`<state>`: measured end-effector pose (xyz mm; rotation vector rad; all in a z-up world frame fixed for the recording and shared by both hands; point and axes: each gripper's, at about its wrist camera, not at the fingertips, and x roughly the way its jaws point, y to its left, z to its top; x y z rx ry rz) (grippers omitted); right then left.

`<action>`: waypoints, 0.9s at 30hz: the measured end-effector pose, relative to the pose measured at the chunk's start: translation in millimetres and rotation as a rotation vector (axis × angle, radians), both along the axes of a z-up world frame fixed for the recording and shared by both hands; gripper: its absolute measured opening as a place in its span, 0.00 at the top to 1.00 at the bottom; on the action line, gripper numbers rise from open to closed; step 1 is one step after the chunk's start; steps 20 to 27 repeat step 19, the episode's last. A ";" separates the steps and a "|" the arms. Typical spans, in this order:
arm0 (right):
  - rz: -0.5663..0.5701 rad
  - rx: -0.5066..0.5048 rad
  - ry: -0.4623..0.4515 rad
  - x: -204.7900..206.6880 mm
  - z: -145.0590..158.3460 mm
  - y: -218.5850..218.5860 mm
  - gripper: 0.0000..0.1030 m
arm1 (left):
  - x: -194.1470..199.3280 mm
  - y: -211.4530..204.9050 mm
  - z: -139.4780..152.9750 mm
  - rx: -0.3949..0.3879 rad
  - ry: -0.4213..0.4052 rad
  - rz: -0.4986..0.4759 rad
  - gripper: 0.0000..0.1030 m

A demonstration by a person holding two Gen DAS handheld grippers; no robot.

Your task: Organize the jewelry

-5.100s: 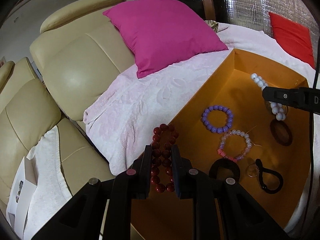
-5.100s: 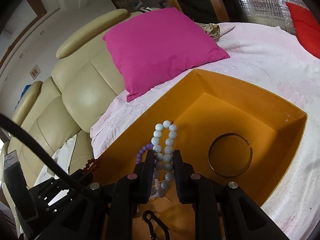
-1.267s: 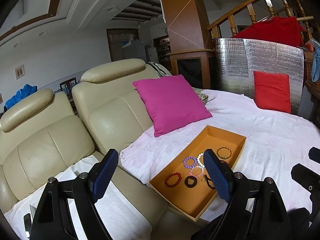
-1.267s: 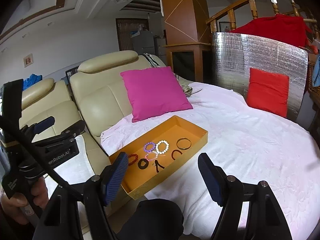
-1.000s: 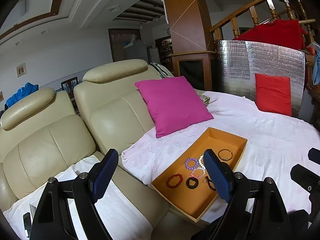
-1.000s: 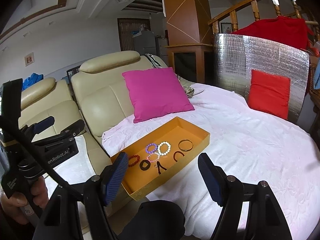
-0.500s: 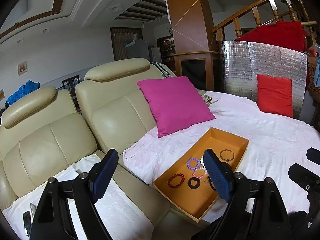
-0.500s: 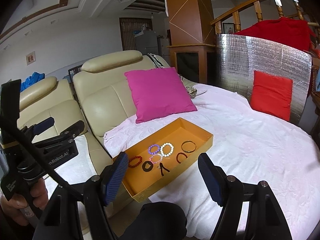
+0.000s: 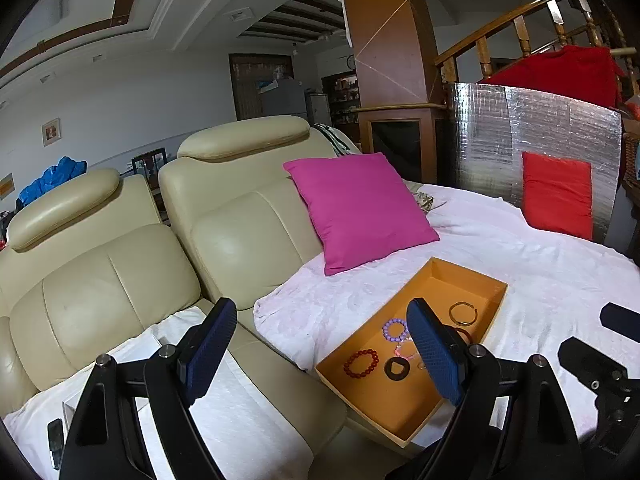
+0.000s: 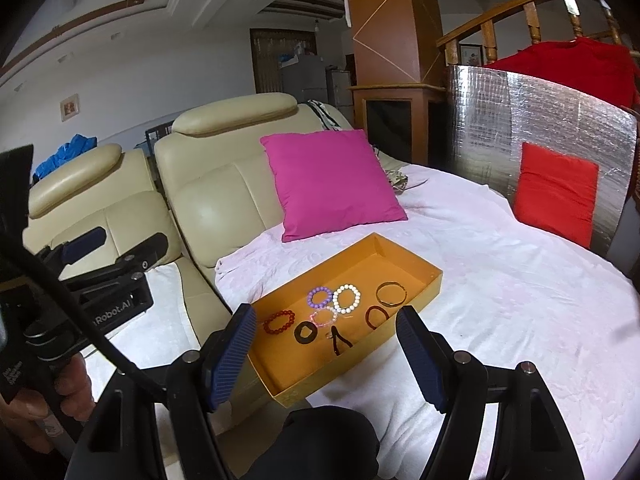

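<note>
From the left wrist view, the left hand-held gripper (image 9: 320, 354) stood wide apart and empty, held back above the sofa (image 9: 120, 280). Ahead, the orange tray (image 9: 404, 412) lay on the white cover (image 9: 560, 280), with a red bead bracelet (image 9: 361, 363), a purple bracelet (image 9: 394, 328), a dark ring (image 9: 397, 368) and a thin bangle (image 9: 463, 313) inside.

From the right wrist view, the right hand-held gripper (image 10: 326, 354) was likewise spread wide, holding nothing. The tray (image 10: 424, 264) also held a white bead bracelet (image 10: 347, 298), near a pink cushion (image 10: 332, 184).
</note>
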<state>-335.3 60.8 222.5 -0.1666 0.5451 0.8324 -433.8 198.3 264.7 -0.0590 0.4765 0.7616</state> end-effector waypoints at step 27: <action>-0.049 0.073 0.049 56.0 -16.5 -21.5 0.26 | 62.4 -23.3 -6.5 0.061 0.059 -0.087 0.15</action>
